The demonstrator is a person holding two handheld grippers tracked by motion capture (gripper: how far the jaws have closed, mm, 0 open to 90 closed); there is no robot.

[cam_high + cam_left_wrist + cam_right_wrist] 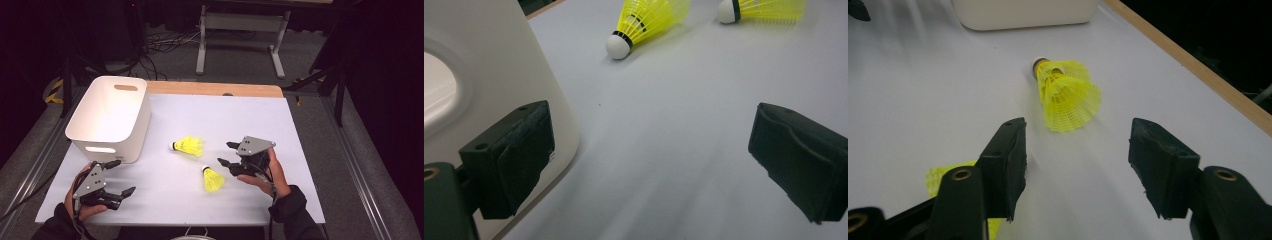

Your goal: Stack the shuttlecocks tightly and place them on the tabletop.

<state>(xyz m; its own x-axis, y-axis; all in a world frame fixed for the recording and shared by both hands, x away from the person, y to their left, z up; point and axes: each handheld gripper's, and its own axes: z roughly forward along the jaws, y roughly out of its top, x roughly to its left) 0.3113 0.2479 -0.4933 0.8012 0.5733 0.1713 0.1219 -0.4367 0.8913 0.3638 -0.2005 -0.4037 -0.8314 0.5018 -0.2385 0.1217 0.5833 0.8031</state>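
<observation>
Two yellow shuttlecocks lie on the white table. One shuttlecock [189, 146] [1068, 92] rests on its side with its white cork toward the bin. The other shuttlecock [213, 180] [945, 177] lies nearer the person. My right gripper [224, 153] [1078, 165] is open, just right of both, its jaws pointing at the farther one with nothing between them. My left gripper [125, 176] [649, 160] is open and empty at the front left, beside the bin's near corner. In the left gripper view both shuttlecocks [644, 20] [764, 9] lie ahead.
A white plastic bin [111, 117] [489, 75] [1023, 12] with handle slots stands at the table's left. A wooden strip [215, 89] runs along the far edge. Beyond the table are cables and a desk frame [240, 30] on the floor.
</observation>
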